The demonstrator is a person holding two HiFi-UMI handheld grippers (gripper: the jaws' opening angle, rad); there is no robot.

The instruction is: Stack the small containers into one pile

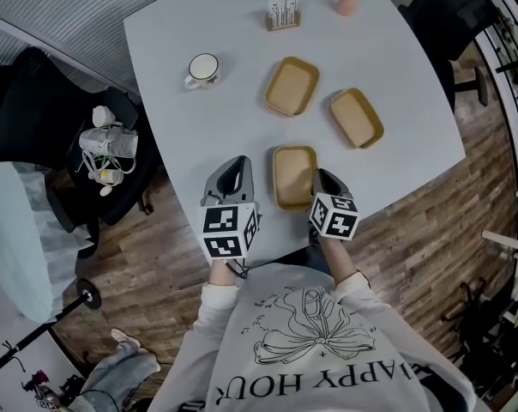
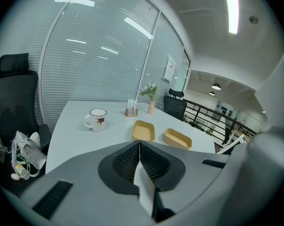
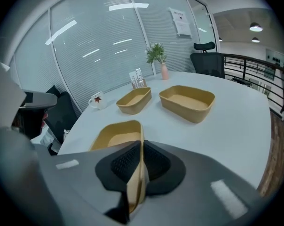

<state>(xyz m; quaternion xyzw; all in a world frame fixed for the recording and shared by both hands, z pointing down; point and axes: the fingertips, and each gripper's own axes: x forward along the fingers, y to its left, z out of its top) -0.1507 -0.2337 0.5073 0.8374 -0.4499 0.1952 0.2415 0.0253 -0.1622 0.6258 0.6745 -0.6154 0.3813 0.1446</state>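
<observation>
Right gripper (image 3: 142, 147) is clamped on the thin wall of the nearest container (image 1: 294, 177); left gripper (image 2: 139, 147) is closed, empty. Lifted by one edge, the container may tilt and slip free.

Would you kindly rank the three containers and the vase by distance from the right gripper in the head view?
1. Near container, clamped in the right gripper.
2. Right container, ahead and rightward.
3. Far container, mid-table.
4. Vase, far edge.
</observation>
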